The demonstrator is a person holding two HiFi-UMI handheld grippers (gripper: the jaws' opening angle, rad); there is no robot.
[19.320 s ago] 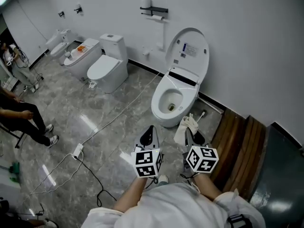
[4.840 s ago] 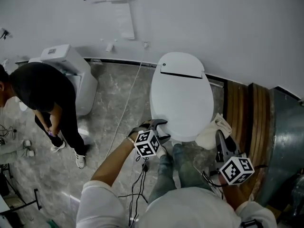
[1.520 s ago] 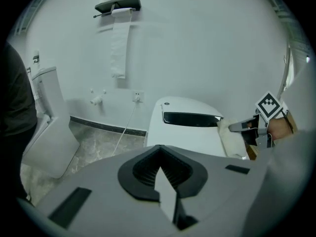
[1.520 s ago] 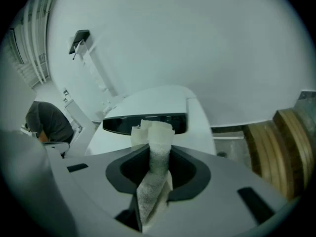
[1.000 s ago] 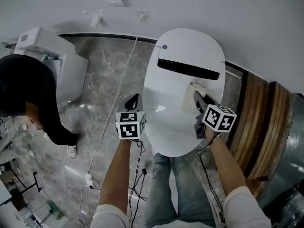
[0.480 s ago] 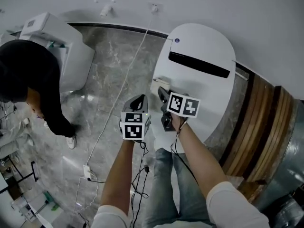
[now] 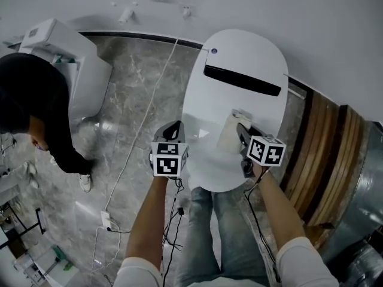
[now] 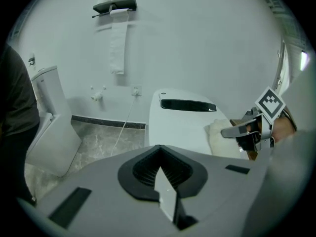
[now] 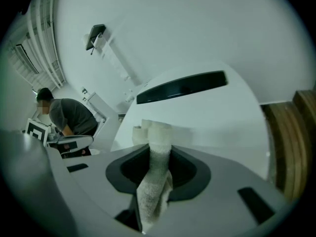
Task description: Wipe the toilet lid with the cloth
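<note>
The jaws of the right gripper are closed on the cloth, a pale folded rag that is pinched between them and juts out past their tips. In the head view the free end of the cloth is seen laid on the closed toilet lid, on the right half of it. It lies below the dark slot that runs across the lid near the wall. The right gripper is held over the lid's right edge and is pointed down and toward the wall.

The jaws of the left gripper are pressed together, and nothing is held between them. This gripper is held just beside the lid's left edge, toward its front end, over the grey marbled floor. Whether the lid is touched by it cannot be told. Both grippers are carried on bare forearms, and the person's legs are seen below the front of the lid.

A white cable is trailed across the floor from the wall, left of the toilet. Further left a second toilet is stood, and a person in a dark top is bent over beside it. To the right of the lid, brown wooden boards are set along the wall. In the left gripper view a dark paper holder is seen fixed high on the wall, with a strip of paper hung from it.
</note>
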